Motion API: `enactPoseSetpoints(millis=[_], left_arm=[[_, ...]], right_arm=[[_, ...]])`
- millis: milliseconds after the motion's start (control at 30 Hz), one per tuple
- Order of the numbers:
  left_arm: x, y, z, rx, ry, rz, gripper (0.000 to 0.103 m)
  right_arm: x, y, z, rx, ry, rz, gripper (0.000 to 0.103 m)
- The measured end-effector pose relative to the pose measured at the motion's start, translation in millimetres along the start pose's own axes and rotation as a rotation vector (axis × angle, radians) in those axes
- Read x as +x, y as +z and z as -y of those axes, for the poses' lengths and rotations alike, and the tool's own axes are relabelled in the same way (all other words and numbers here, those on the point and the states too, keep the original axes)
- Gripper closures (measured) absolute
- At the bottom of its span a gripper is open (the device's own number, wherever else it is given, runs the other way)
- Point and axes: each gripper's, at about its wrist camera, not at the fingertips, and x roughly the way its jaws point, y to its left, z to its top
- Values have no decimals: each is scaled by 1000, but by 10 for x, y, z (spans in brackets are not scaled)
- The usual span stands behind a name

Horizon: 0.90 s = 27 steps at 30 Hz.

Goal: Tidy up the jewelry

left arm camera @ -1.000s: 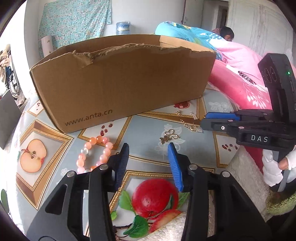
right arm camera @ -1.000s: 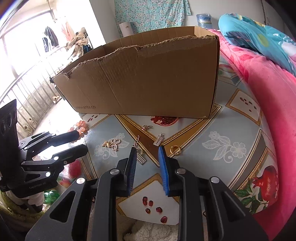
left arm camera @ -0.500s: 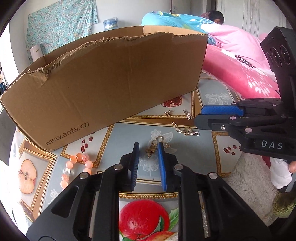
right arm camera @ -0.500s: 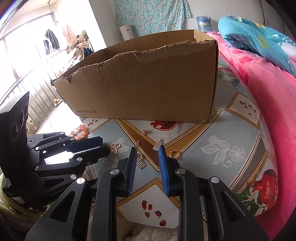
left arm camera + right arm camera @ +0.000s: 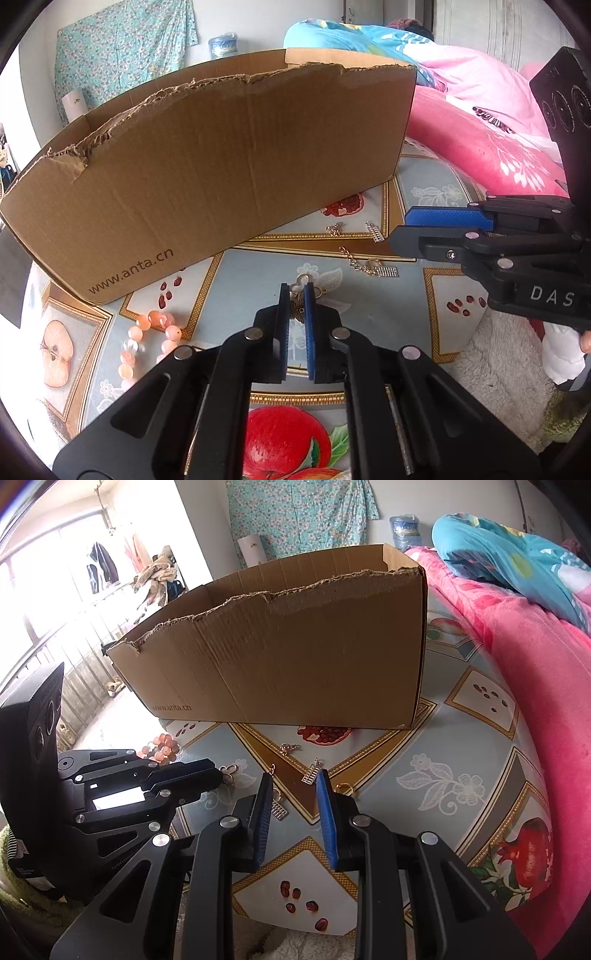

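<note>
left claw pinches a gold charm on the table

left claw (image 5: 296,295) is closed on the gold charm (image 5: 302,281); right claw (image 5: 293,781) hangs partly open, holding nothing, over a chain (image 5: 277,805); a bead bracelet (image 5: 147,339) lies left, the cardboard box (image 5: 229,155) behind.

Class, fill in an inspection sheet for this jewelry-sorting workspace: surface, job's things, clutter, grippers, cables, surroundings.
Surface: table under a fruit-print cloth.
Job's things: cardboard box stands open at the back; peach bead bracelet lies in front of its left end; gold heart charm, gold chain, silver ladder pendant and gold ring lie loose on the cloth.
Clutter: nothing seen.
Grippers: left gripper nearly shut around the gold heart charm; right gripper open, holding nothing.
Cables: nothing seen.
Surroundings: pink blanket on the right, floral curtain behind.
</note>
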Motion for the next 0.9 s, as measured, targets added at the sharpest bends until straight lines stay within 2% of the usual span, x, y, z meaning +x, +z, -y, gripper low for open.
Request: enactPoseSetpoints(millis=[200, 233, 500, 800, 900], left_arm=[[-59, -35, -52, -15, -4, 10, 97], [-76, -40, -66, -18, 0, 12, 103], [-200, -97, -263, -83, 17, 33, 103], [-229, -160, -340, -106, 8, 35, 103], [-230, -176, -364, -112, 4, 36, 103]], right_arm=[[-33, 30, -55, -19, 2, 12, 79], [-34, 34, -79, -27, 6, 13, 79], [86, 79, -361, -133, 58, -24, 79], [210, 49, -571, -215, 91, -84, 78], [244, 14, -678, -277, 104, -92, 79]])
